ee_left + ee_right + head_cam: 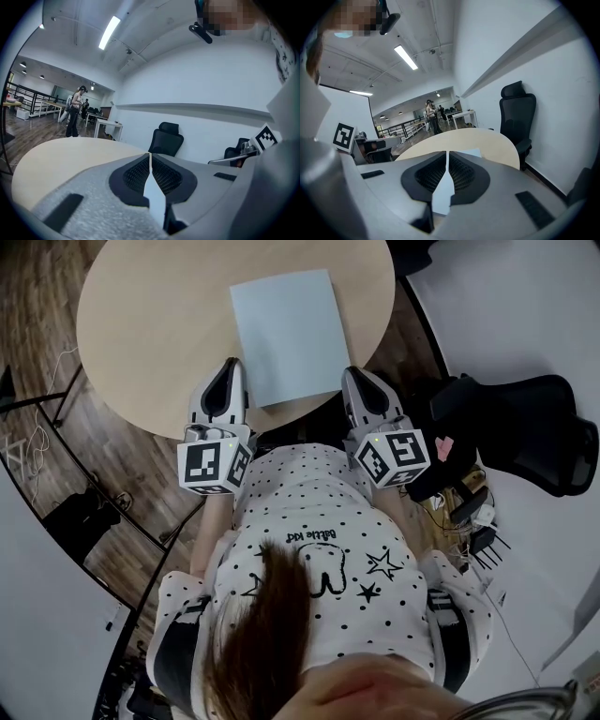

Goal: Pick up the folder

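Left claw: left gripper (231, 367), grey-and-black two-jaw tool, jaws pressed together, nothing between them.
Right claw: right gripper (354, 374), same build, jaws also fully together, empty.
Task thing: flat pale-blue rectangular folder (286, 334) lay ahead of both claws, in the gap between them; its near-left corner sat just beside the left claw's tip and its near-right corner just beside the right claw's tip. Contact could not be told.
Support: round light-wood table (150, 324) was under the folder; both claw tips were over its near edge.
Right of right claw: black office chair (525, 427), well apart from the folder.
Behind claws: wearer's white dotted shirt (319, 521).
Far ahead of left claw: standing people (75, 110), small, across the room.
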